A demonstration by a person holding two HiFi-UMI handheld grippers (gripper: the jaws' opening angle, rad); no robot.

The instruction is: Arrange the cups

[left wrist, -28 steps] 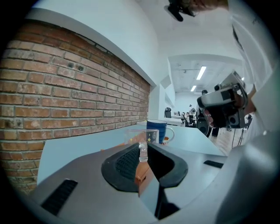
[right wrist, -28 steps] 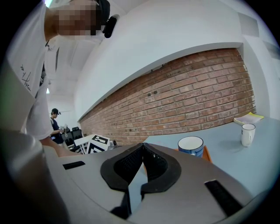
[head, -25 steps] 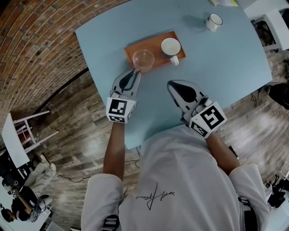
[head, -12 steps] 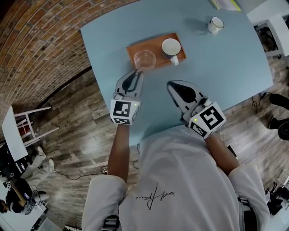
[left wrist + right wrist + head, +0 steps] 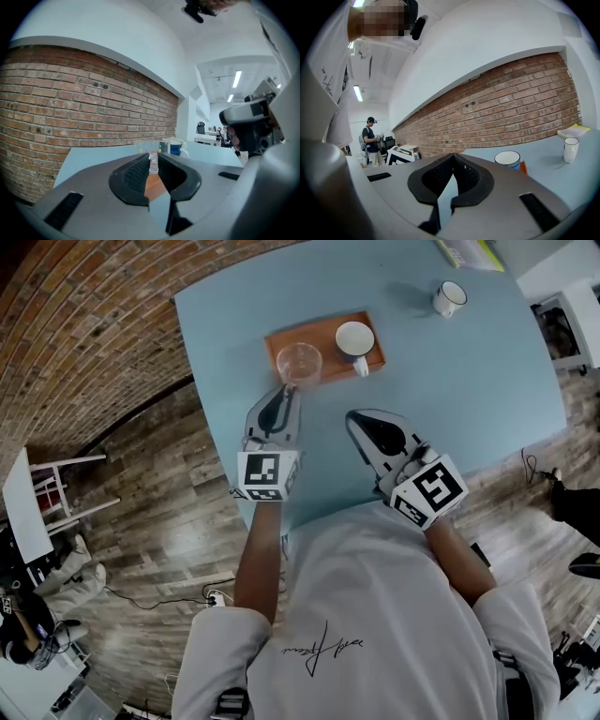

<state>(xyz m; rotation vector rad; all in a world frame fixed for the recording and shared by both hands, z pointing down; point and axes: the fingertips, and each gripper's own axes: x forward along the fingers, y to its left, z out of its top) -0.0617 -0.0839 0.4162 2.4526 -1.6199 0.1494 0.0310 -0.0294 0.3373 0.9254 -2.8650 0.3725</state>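
Left gripper [image 5: 283,393] pinching glass cup [image 5: 299,362] wall at tray [image 5: 326,354] left end. Keep upright, seat flat clear of white mug [image 5: 354,337], then release. Right gripper [image 5: 354,418] pressed together, empty.

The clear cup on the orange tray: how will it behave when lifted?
The clear cup looks thin-walled and glassy, so probably fragile and slippery. The left gripper pinches only its near wall, so it may tilt when lifted.

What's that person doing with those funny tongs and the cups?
A person is arranging cups with tongs in each hand. The left tongs pinch the rim of a clear glass cup on the orange rectangular tray, beside a white mug. The right tongs are shut and empty. Another small white mug stands apart.
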